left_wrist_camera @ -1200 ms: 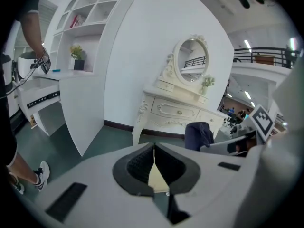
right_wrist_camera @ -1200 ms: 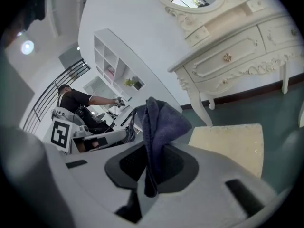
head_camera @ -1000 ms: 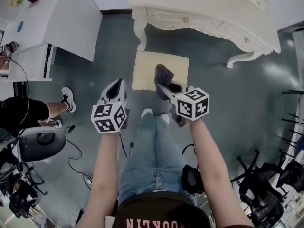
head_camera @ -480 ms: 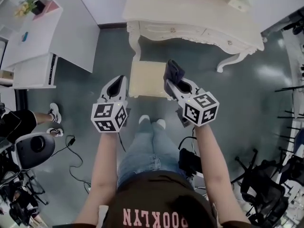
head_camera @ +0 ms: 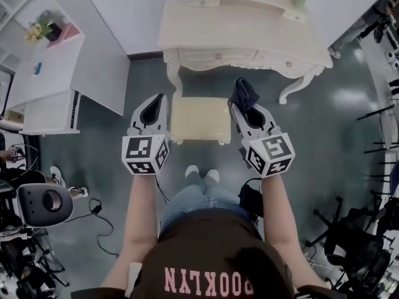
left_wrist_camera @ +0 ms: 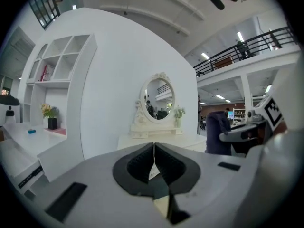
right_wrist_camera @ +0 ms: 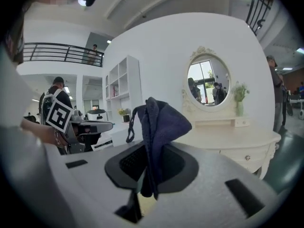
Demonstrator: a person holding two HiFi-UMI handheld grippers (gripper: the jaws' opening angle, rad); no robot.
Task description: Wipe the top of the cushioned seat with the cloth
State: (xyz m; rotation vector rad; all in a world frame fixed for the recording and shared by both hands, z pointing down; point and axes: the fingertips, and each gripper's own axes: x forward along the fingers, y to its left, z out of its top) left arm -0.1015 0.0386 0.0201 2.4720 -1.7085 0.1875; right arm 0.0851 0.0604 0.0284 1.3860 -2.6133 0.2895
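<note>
The cream cushioned seat (head_camera: 196, 120) stands on the grey floor in front of my feet, its top bare. My left gripper (head_camera: 154, 101) is held at the seat's left edge, shut with nothing in it; its jaws meet in the left gripper view (left_wrist_camera: 154, 158). At the seat's right edge, my right gripper (head_camera: 245, 106) is shut on a dark blue cloth (head_camera: 244, 92). The cloth (right_wrist_camera: 159, 125) sticks up from between the jaws of that gripper (right_wrist_camera: 151, 175). Both grippers are held level, pointing at the dressing table.
A cream dressing table (head_camera: 243, 33) with an oval mirror (right_wrist_camera: 208, 83) stands just behind the seat. A white desk and shelves (head_camera: 68, 67) are at the left. Black chairs (head_camera: 352, 242) crowd the right, and equipment and cables (head_camera: 47, 204) lie at lower left.
The right gripper with the cloth has moved from over the seat to beside its right edge. The grippers are further apart, and the view now takes in more of the dressing table.
</note>
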